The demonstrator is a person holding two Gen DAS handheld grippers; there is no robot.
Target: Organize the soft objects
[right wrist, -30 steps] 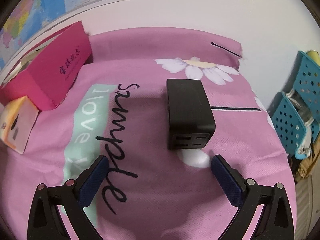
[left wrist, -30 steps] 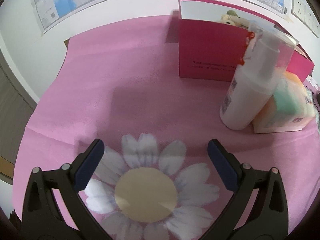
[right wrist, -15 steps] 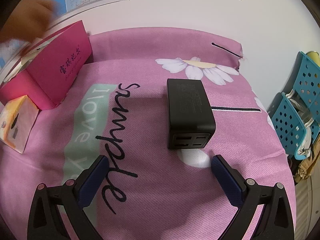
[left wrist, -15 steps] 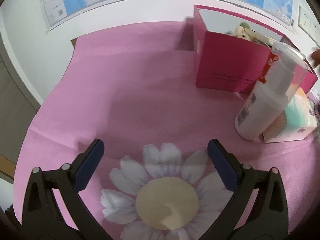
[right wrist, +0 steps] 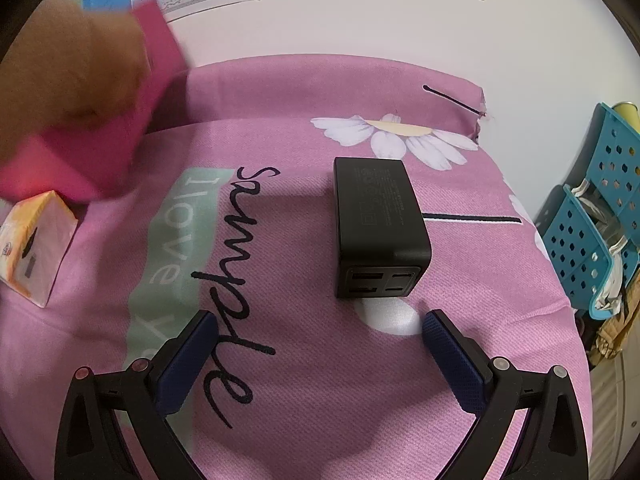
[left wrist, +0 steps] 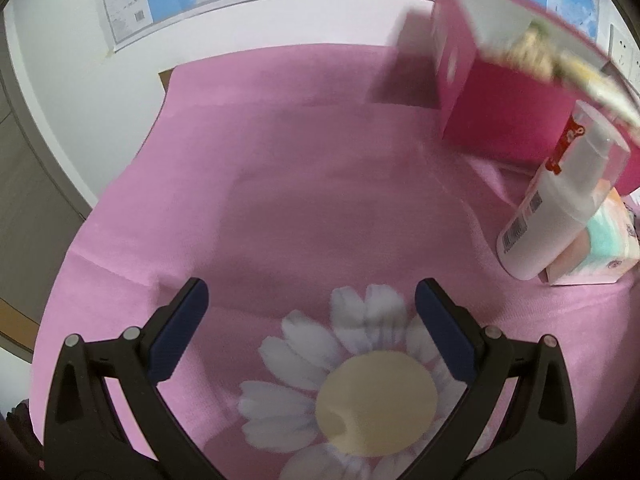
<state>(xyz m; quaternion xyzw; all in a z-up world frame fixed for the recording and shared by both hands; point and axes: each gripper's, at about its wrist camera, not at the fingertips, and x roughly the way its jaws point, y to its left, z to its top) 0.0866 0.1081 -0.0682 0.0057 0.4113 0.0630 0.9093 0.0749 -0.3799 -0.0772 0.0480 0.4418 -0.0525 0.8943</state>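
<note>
Left gripper [left wrist: 310,306] jaws wide apart, empty, over the pink cloth [left wrist: 280,168] above a printed daisy [left wrist: 360,384]. Right gripper [right wrist: 320,338] jaws likewise spread, empty, just short of a black multi-port charger [right wrist: 380,224] lying on the cloth. Red open-top box [left wrist: 508,120] at far right of the left view, motion-blurred and tilted; a pale plush toy [left wrist: 524,54] shows inside it, blurred. In the right view a blurred bare hand [right wrist: 68,68] overlaps the box at upper left. White pump bottle [left wrist: 552,212] stands beside a tissue pack [left wrist: 600,252], near the box.
</note>
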